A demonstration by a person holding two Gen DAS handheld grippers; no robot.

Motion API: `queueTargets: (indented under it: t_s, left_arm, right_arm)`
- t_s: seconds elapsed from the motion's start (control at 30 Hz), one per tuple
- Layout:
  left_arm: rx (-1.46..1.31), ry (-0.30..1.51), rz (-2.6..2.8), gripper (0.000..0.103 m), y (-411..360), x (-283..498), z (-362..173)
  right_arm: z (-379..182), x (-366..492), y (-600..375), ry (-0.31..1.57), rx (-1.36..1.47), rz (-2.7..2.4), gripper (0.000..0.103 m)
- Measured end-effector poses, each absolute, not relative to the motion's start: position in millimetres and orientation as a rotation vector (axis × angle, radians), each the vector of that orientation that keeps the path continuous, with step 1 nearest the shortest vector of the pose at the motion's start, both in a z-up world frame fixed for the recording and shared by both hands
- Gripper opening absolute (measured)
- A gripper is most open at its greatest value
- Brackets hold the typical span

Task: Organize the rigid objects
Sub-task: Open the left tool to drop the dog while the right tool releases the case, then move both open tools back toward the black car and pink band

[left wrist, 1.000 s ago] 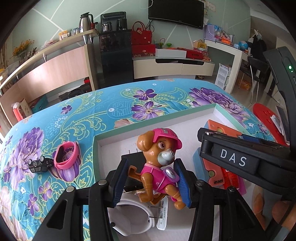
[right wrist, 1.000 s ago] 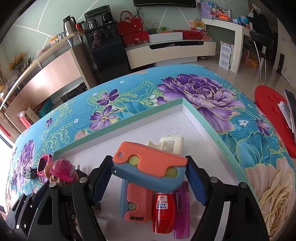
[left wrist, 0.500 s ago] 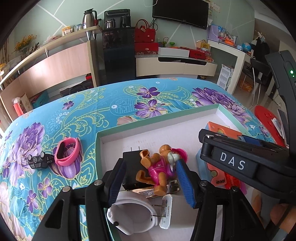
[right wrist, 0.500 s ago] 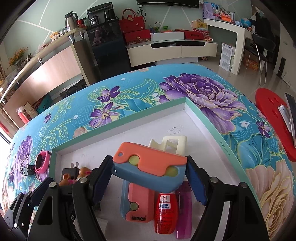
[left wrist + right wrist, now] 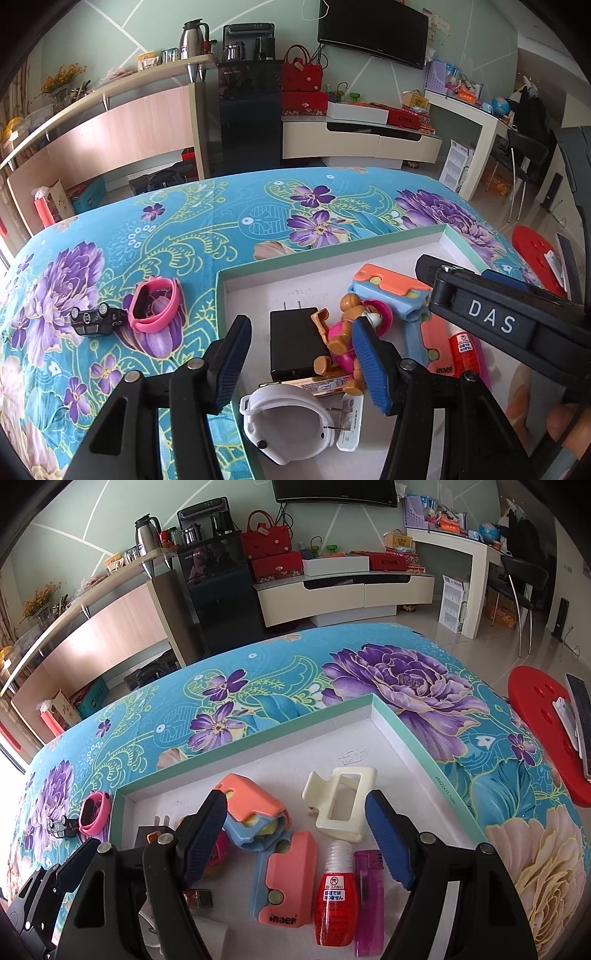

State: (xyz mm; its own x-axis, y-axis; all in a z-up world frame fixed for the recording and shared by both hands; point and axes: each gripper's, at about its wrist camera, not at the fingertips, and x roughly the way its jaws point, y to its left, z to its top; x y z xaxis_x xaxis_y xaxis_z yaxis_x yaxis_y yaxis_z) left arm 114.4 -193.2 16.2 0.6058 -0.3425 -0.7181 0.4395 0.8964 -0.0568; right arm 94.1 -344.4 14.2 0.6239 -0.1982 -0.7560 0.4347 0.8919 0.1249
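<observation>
We see both grippers, left (image 5: 303,363) & right (image 5: 295,836), jaws apart, empty. Dog toy (image 5: 345,341) and blue-orange gadget (image 5: 255,818) lie in tray (image 5: 413,738). Risk: left pad beside the toy could nudge it on withdrawal; bracelet (image 5: 155,304) & toy car (image 5: 96,319) remain outside.

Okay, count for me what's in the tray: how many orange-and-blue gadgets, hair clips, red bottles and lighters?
Orange-and-blue gadgets: 2
Cream hair clip: 1
Red bottle: 1
Purple lighter: 1
Total: 5
</observation>
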Motion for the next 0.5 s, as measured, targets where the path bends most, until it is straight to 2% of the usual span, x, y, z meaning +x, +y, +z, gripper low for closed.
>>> queueTargets:
  t_s: [0.5]
  left_arm:
    - [0.049, 0.800, -0.332, 0.062, -149.1, 134.4, 21.5]
  right_arm:
    - [13.6, 96.0, -340.4, 0.827, 0.301, -0.360, 0.078]
